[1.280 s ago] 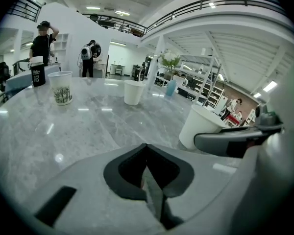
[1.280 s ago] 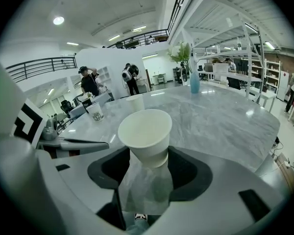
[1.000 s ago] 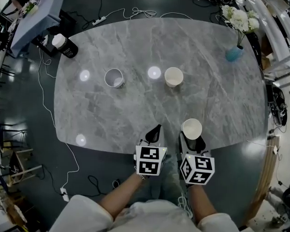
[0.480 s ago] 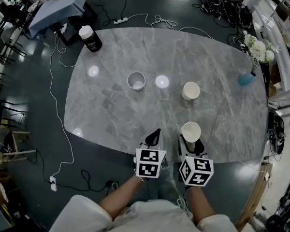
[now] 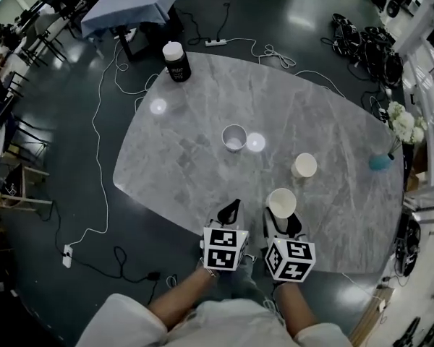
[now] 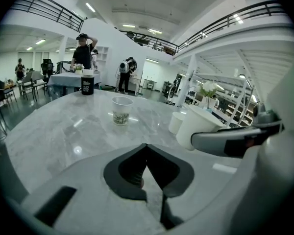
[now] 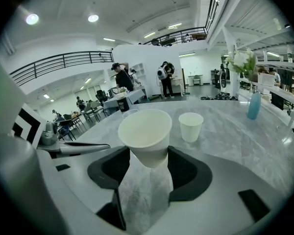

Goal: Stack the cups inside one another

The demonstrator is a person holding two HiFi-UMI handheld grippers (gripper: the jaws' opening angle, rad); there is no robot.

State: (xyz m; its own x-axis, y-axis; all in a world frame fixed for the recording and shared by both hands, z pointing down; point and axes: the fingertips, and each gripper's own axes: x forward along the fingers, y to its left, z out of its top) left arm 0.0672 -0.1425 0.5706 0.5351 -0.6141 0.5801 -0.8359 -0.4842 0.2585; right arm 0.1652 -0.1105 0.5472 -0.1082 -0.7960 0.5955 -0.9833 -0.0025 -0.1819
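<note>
Two grippers sit side by side at the near edge of the grey marble surface [image 5: 188,165], and we hold one in each hand. Our right gripper [image 5: 282,220] is closed partway on a white paper cup [image 5: 282,202], with a dark pad pressed to each side of the lower wall. The cup's open mouth stands above the jaws and it looks empty. In the right gripper view the same cup [image 7: 146,133] fills the space between the jaws of the right gripper [image 7: 148,156]; we cannot tell whether its base touches the surface.

Our left gripper [image 5: 233,207] is fully closed: its tips meet at a point with nothing between them, as the left gripper view [image 6: 147,148] shows.

Just ahead of the right gripper and slightly to its right stands a second white cup [image 5: 304,165], upright and empty. Farther ahead of the left gripper stands a clear cup [image 5: 233,137] with a printed band, upright, well apart from the white ones. Far ahead and left of the left gripper, a black bottle [image 5: 176,61] with a white lid stands at the surface's edge.
</note>
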